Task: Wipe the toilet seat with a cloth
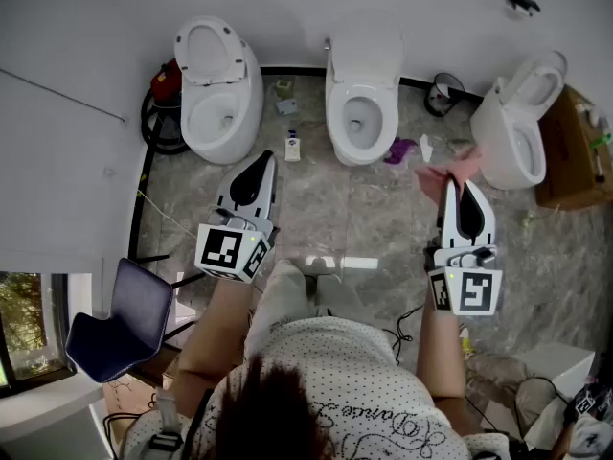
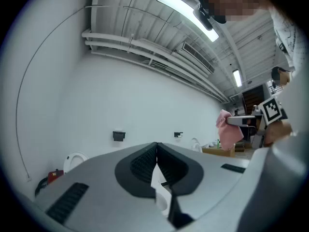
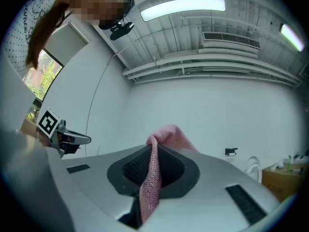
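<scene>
A person in a dotted top (image 1: 335,372) stands on the grey marble floor (image 1: 364,218) with an arm stretched forward on each side, and a dark blue chair (image 1: 129,319) sits just off their left elbow. The left tongs (image 1: 259,166) are pressed together with nothing caught between them; their own view (image 2: 156,151) shows the dark pads meeting in a thin line. The right tongs (image 1: 455,185) are clamped on a pink cloth (image 1: 445,172). Up close, the knitted cloth (image 3: 166,134) runs down between the pads and bunches over the tip. It hangs in the air above the floor, clear of every toilet.

Further out, a small white bottle (image 1: 293,147) and a purple scrap (image 1: 399,149) lie on the floor. Against the white wall stand three toilets. The left toilet (image 1: 218,113) has its lid raised, the middle toilet (image 1: 361,103) stands nearly straight ahead, and the right toilet (image 1: 517,127) is turned at an angle. In the head view the cloth lies between the middle and right ones. A cardboard box (image 1: 570,151) sits beside the right toilet.
</scene>
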Tool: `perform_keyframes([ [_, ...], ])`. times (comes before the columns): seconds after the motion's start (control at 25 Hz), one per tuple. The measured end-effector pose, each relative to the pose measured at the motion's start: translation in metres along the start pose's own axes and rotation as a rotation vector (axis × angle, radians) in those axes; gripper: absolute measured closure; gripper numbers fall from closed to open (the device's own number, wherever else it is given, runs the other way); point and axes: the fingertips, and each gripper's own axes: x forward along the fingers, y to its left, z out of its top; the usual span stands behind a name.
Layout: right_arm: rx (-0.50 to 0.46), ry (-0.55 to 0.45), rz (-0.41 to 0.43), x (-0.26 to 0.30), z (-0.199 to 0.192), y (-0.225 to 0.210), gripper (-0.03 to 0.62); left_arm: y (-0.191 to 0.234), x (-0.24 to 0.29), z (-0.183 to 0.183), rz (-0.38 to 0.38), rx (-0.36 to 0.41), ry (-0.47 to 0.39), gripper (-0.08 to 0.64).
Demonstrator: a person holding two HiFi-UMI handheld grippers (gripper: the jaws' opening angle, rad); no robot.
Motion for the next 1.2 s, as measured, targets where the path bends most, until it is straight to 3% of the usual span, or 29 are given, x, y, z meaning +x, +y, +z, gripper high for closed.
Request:
perform_keyframes([
  [0.12, 0.004, -0.001, 0.013, -0.003, 0.0, 0.0, 0.557, -0.005, 0.0, 0.003, 0.008, 0.002, -0.009, 0.555],
  [0.32, 0.094, -0.034, 0.041, -0.013, -0.001, -0.005, 0.555, -0.018, 0.003, 0.006, -0.012, 0.004, -0.014, 0.555],
  [0.68, 0.093, -0.022, 0.033, -0.017, -0.006, -0.018, 0.554, -0.032, 0.01, 0.017, -0.01, 0.02, -0.025, 0.552],
  [0.88, 0.106, -0.018, 0.036, -0.003, -0.012, -0.016, 0.554, -0.024, 0.016, 0.011, -0.027, -0.003, 0.004, 0.491],
  [1.2, 0.095, 0.015, 0.048, 0.048, -0.023, -0.009, 0.554, 0.003, 0.054, -0.003, -0.055, 0.006, 0.025, 0.491],
])
